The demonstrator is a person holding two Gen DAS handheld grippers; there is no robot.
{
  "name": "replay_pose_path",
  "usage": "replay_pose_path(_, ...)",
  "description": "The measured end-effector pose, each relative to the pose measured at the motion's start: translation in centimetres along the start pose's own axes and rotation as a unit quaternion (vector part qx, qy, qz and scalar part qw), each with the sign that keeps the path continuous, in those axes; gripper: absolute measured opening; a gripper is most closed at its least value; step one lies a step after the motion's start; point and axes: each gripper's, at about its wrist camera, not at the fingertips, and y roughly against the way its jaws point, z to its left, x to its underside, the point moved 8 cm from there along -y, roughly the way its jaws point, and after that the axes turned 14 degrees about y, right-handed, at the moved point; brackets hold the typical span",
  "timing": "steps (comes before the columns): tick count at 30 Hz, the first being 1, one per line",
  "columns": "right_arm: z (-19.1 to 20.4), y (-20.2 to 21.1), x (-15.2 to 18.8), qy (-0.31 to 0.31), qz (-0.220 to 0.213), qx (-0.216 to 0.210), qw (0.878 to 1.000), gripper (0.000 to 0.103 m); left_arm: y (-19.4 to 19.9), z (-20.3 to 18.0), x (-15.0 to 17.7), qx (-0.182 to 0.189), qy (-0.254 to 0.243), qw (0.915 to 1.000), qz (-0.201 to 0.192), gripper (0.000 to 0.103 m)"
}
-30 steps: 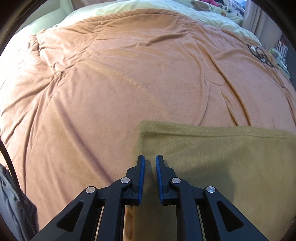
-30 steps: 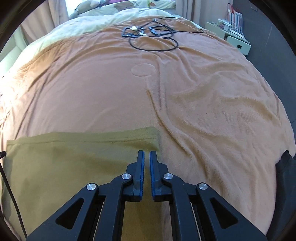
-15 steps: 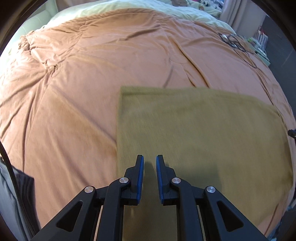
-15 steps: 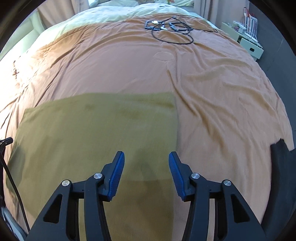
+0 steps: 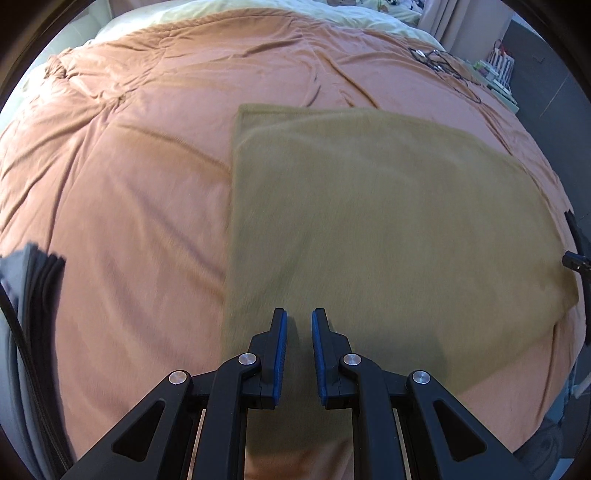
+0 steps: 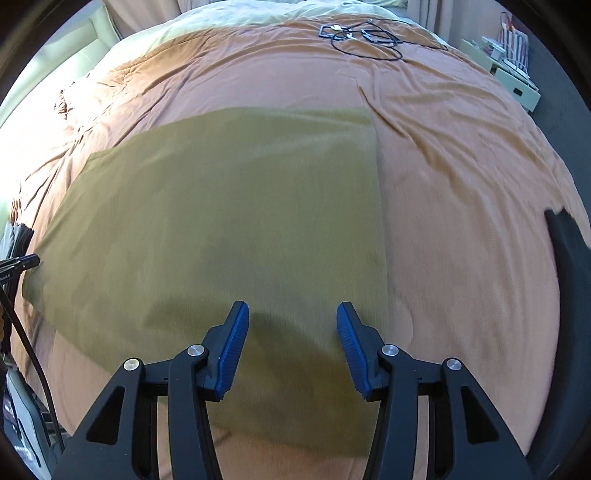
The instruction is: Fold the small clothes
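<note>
The left gripper (image 5: 298,325) hangs above the near left part of the cloth (image 5: 388,236), its blue-padded fingers (image 5: 279,354) drawn close with only a narrow slit between them and nothing in that slit. The right gripper (image 6: 291,321) hangs above the near right part of the cloth (image 6: 229,206), its fingers (image 6: 232,350) spread wide apart and holding nothing. Whether either gripper touches the fabric cannot be told.

The cloth is an olive-brown rectangle lying flat and smooth on the blanket (image 5: 129,184). Along its far edge a second layer shows as a narrow band, so it looks doubled over. Its left edge runs straight away from the left gripper; its right edge runs just right of the right gripper.

No container shows in either view, apart from a pale drawer unit (image 6: 515,86) on the floor beyond the bed's far right corner, with small items on top that are too small to name.

The blanket (image 6: 461,177) is orange-brown, plush and creased, covering most of the bed. Beyond it a pale yellow sheet (image 6: 236,16) shows at the head. A tangle of black cable (image 6: 364,37) lies on the blanket's far right part, well apart from the cloth. A folded grey and black pile (image 5: 33,280) sits at the bed's left edge. A dark shape (image 6: 569,251) overlaps the blanket's right edge. Curtains (image 5: 437,14) hang behind the bed.
</note>
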Motion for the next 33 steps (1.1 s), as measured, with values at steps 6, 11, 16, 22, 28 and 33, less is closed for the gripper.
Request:
replay_pose_path(6, 0.1, 1.3, 2.5, -0.004, 0.001, 0.011, 1.000, 0.047, 0.9, 0.9, 2.6, 0.003, -0.001, 1.0000, -0.002, 0.015)
replay_pose_path(11, -0.5, 1.4, 4.8, -0.012, 0.017, 0.025, 0.999, 0.047, 0.9, 0.9, 4.4, 0.002, -0.011, 0.9999, 0.007, 0.015)
replay_pose_path(16, -2.6, 0.9, 7.3, -0.058, 0.036, 0.041, 0.997, 0.047, -0.5, 2.5, 5.3, -0.049, -0.003, 0.9987, 0.012, 0.015)
replay_pose_path(22, -2.5, 4.1, 7.1, -0.073, -0.001, 0.026, 0.997, 0.047, 2.1, 3.1, 4.5, -0.057, 0.021, 0.9981, -0.013, 0.015)
replay_pose_path(28, 1.0, 5.1, 4.5, -0.053, -0.026, -0.004, 0.998, 0.047, 4.1, 0.7, 3.7, -0.025, 0.028, 0.9983, -0.045, 0.015)
replay_pose_path(33, 3.2, 3.7, 2.5, -0.035, -0.017, -0.030, 0.999, 0.047, 3.2, -2.9, 4.2, -0.004, 0.024, 0.9986, -0.046, 0.047)
